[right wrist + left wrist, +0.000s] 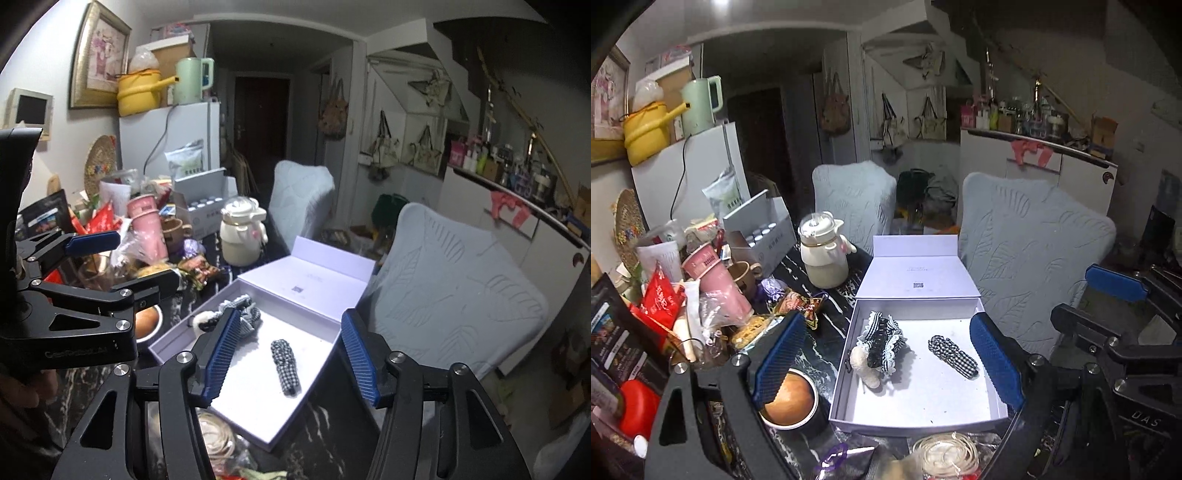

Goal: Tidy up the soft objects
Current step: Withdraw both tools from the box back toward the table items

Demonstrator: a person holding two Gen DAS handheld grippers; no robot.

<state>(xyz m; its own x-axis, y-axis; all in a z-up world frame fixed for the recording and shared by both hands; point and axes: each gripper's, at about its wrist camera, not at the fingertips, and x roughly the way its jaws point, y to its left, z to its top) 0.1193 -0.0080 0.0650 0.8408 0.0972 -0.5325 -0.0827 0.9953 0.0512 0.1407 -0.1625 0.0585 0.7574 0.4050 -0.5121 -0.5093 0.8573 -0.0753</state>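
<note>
I've got both grippers, L (886, 363) & R (290, 356), open, nothing held, above white box (916, 413) w/ gingham clips (953, 356).

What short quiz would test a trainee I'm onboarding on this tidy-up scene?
1. True or false: the white cardboard box has its lid shut.
2. How many hair accessories lie in it?
3. Which is nearer the cream ceramic teapot: A, the frilly black-and-white gingham hair claw; B, the narrow black-and-white gingham hair clip?

Key: 1 false, lid open. 2 two. 3 A. Both the left tool and right tool are empty.
</note>
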